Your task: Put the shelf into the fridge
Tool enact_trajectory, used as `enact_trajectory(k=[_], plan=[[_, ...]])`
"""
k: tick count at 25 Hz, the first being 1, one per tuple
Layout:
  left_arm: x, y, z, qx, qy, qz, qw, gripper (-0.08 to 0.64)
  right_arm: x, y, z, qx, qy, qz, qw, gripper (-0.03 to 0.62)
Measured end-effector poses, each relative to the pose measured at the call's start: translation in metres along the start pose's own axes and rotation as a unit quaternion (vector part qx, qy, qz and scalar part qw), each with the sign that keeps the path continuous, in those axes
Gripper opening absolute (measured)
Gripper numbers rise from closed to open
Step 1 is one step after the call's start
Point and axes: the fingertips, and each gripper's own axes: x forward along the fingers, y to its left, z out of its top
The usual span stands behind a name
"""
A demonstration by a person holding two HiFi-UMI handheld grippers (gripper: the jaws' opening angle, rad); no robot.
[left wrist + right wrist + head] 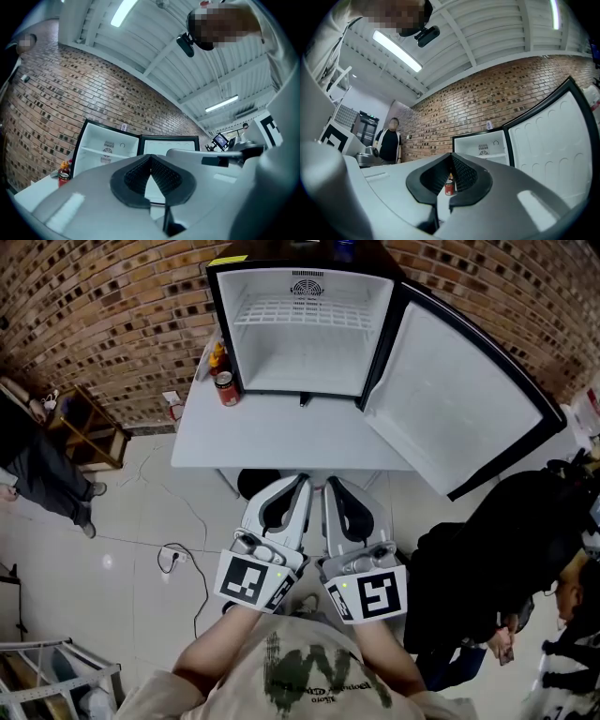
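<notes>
Head view: left gripper point(301, 483), right gripper point(330, 483) closed, empty; one fridge point(309, 364), one shelf point(300, 313) inside, one can point(226, 389).

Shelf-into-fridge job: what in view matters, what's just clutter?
Job: fridge, door open; wire shelf, already inside; left gripper, right gripper, both shut, empty.
Clutter: red can, orange bottle, on table beside fridge; cable on floor.

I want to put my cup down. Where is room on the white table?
The table is bare in front, from the fridge to its near edge. Under the shelf, the fridge floor is bare. Crowded spot: left of the fridge, by the red can and bottle.
</notes>
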Motion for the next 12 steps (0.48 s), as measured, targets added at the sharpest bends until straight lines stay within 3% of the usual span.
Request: enact_trajectory(k=[12], plan=[[-0.014,0.020,0.006,-0.002,0.009,-0.013,0.9999,0.000,0.013,0.020,-0.007,-0.011,0.007,-0.019,1.000,0.000]])
